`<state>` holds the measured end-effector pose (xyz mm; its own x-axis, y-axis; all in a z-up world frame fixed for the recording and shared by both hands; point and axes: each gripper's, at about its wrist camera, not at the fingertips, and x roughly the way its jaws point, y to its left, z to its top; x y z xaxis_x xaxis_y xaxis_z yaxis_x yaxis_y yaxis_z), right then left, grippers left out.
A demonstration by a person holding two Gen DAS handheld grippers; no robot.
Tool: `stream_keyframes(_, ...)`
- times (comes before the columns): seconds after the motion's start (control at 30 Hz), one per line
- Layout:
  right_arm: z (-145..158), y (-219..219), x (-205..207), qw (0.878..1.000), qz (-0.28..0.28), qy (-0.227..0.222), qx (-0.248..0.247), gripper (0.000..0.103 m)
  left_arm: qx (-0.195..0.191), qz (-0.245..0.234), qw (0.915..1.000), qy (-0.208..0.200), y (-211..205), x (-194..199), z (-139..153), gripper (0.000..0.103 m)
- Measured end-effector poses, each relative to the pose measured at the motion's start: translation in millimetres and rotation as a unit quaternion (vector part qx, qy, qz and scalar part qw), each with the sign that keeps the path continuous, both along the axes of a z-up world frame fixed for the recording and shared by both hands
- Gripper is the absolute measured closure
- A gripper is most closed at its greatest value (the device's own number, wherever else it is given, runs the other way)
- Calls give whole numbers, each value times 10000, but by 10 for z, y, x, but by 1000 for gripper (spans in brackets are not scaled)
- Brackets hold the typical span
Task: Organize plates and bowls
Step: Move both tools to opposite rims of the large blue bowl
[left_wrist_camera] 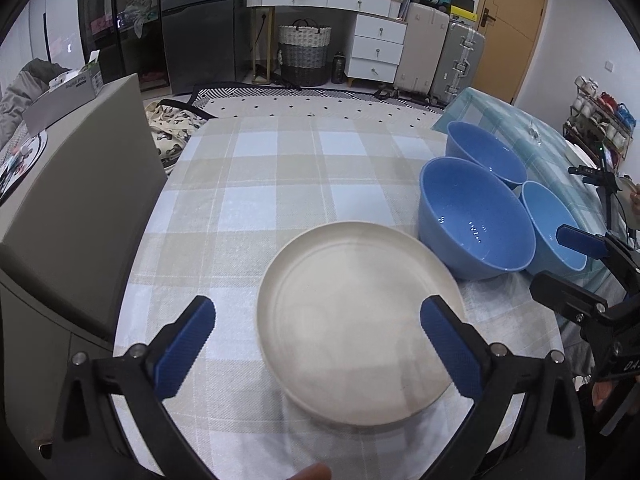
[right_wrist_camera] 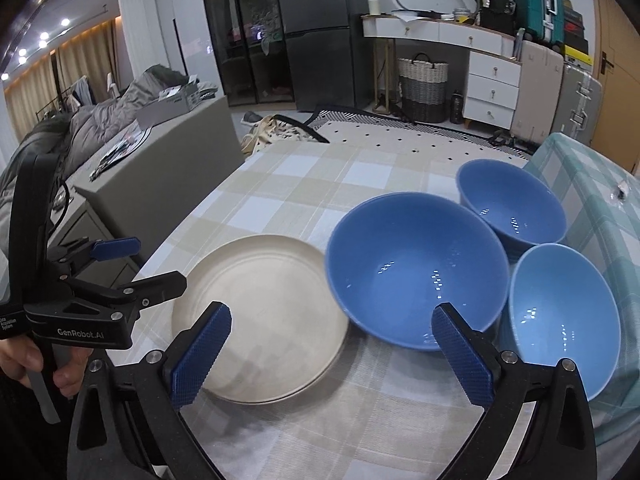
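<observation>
A cream plate (left_wrist_camera: pixel 352 320) (right_wrist_camera: pixel 264 312) lies on the checked tablecloth (left_wrist_camera: pixel 256 200). To its right stand three blue bowls: a large one (left_wrist_camera: pixel 476 220) (right_wrist_camera: pixel 416 264), a far one (left_wrist_camera: pixel 484 152) (right_wrist_camera: pixel 512 204) and a lighter near-right one (left_wrist_camera: pixel 552 224) (right_wrist_camera: pixel 560 312). My left gripper (left_wrist_camera: pixel 316 344) is open, its fingers straddling the plate's near-left part from above. My right gripper (right_wrist_camera: pixel 332 356) is open, hovering over the near edges of the plate and the large bowl. Each gripper shows in the other's view, the left in the right wrist view (right_wrist_camera: pixel 132 264) and the right in the left wrist view (left_wrist_camera: pixel 572 256).
A grey cabinet (left_wrist_camera: pixel 80 200) stands against the table's left side. A second table with a teal checked cloth (left_wrist_camera: pixel 540 140) adjoins on the right. Beyond are a rug, a woven basket (left_wrist_camera: pixel 304 52), white drawers and suitcases.
</observation>
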<state>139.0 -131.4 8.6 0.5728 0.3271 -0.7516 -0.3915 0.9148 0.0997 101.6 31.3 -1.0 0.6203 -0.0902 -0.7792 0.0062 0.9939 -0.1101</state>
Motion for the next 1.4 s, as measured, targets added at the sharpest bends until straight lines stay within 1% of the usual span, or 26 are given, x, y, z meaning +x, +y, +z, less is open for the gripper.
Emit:
stream_keyframes(0.17, 82, -207, 98, 9998, -214, -11, 52, 1, 37, -14, 9999, -95, -144, 124, 121, 0)
stream_keyframes(0.3, 207, -386, 187, 9989, -438, -40, 151, 1, -66, -156, 9996, -243, -297, 251, 292, 0)
stream_keyframes(0.4, 329, -528, 251, 9978, -616, -145, 203, 1, -132, -260, 9991, -317, -429, 343, 393, 0)
stream_keyframes(0.57, 516, -813, 382, 9943, -1009, -270, 235, 1, -38, -487, 9980, -412, -675, 490, 492, 0)
stream_keyframes(0.6, 551, -874, 416, 9935, -1078, -283, 215, 1, 4, -538, 9977, -405, -718, 521, 502, 0)
stream_keyframes(0.7, 637, -1038, 511, 9899, -1368, -355, 118, 1, -46, -630, 9974, -338, -788, 611, 513, 0)
stream_keyframes(0.87, 738, -1296, 673, 9860, -1628, -327, 161, 1, -18, -684, 9974, -210, -897, 803, 533, 0)
stream_keyframes(0.97, 760, -1389, 786, 9847, -1716, -257, 143, 1, 3, -724, 9973, -158, -982, 926, 553, 0)
stream_keyframes(1.2, 780, -1495, 1096, 9839, -1775, -137, 154, 1, -100, -875, 9961, -49, -1187, 1304, 607, 0)
stream_keyframes(1.3, 771, -1541, 1239, 9826, -1853, -106, 109, 1, -90, -925, 9957, -11, -1279, 1473, 617, 0)
stream_keyframes(1.4, 736, -1636, 1343, 9810, -1932, -59, 176, 1, -33, -971, 9953, 25, -1364, 1617, 610, 0)
